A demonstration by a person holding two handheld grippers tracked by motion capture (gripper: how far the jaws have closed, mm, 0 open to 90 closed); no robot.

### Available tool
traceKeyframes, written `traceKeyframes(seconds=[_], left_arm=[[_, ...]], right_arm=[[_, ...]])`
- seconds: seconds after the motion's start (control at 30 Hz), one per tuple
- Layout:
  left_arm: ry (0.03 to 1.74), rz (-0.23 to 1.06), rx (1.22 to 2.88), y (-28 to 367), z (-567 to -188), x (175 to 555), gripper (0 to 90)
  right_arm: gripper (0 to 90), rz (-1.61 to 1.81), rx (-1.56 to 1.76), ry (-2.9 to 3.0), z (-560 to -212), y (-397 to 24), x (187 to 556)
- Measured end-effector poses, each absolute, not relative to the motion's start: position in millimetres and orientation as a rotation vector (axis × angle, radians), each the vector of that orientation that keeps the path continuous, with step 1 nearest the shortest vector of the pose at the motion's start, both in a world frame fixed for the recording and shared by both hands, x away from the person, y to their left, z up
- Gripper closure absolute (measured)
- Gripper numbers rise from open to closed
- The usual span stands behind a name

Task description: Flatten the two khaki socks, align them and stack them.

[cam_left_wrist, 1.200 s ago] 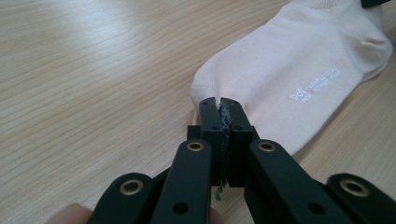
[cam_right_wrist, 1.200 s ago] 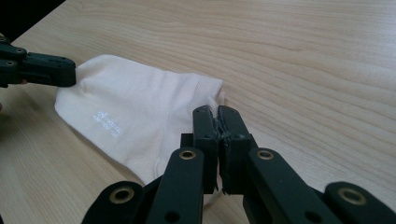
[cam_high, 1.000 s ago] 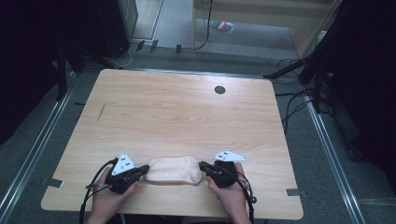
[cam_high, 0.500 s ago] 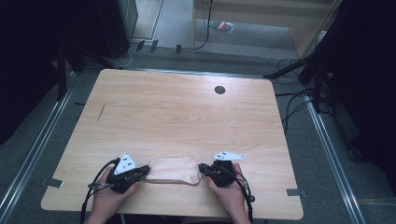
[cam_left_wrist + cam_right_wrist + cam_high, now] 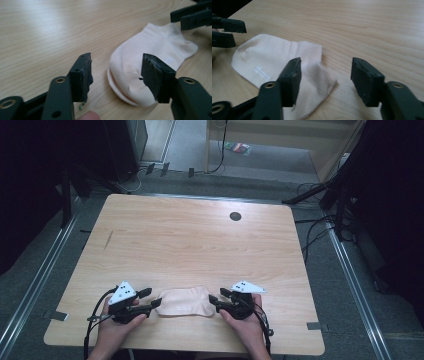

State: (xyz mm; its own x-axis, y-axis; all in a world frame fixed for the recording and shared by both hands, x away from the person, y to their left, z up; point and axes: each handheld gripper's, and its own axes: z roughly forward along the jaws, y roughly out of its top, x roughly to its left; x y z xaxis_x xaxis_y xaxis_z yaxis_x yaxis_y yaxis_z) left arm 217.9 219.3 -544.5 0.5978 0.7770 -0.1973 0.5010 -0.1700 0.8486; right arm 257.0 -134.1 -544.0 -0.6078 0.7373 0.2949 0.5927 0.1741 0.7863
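Observation:
A pale pink sock (image 5: 184, 301) lies flat on the wooden table (image 5: 200, 245) near its front edge, between the two grippers. My left gripper (image 5: 150, 298) is at the sock's left end; its jaws have just been opening and stand apart. In the left gripper view the sock's (image 5: 155, 47) rounded end lies between the left gripper's (image 5: 116, 75) pads without being pressed. My right gripper (image 5: 219, 296) is at the sock's right end, its jaws also just opened. In the right gripper view the sock (image 5: 269, 60) lies partly under the right gripper's (image 5: 325, 75) left jaw.
A small dark round hole (image 5: 235, 216) sits in the tabletop at the back. A short dark mark (image 5: 108, 239) is on its left side. Cables (image 5: 320, 227) and metal rails (image 5: 350, 275) run on the floor around the table.
Both grippers, shut on the sock's ends before, now have their jaws apart. The sock rests loose on the table. The hands have hardly shifted.

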Motion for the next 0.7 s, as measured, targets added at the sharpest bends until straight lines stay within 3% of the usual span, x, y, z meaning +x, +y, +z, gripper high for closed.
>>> traceKeyframes(seconds=[0.23, 0.33, 0.47, 0.7], left_arm=[[1.034, 0.407, 1.752, 226.2, -538.5, 215.6, 24.0], [1.037, 0.407, 1.731, 230.1, -535.7, 214.6, 22.6], [1.030, 0.404, 1.716, 236.8, -534.7, 214.7, 13.3], [1.082, 0.411, 1.683, 249.7, -535.3, 218.0, 13.4]], right_arm=[[21.9, 1.426, 1.300, 2.200, -538.8, -137.2, 257.1], [14.4, 1.416, 1.292, 2.180, -535.8, -141.0, 257.3], [14.2, 1.403, 1.321, 2.148, -534.4, -147.0, 258.8], [14.1, 1.405, 1.336, 2.120, -531.8, -158.2, 262.8]])
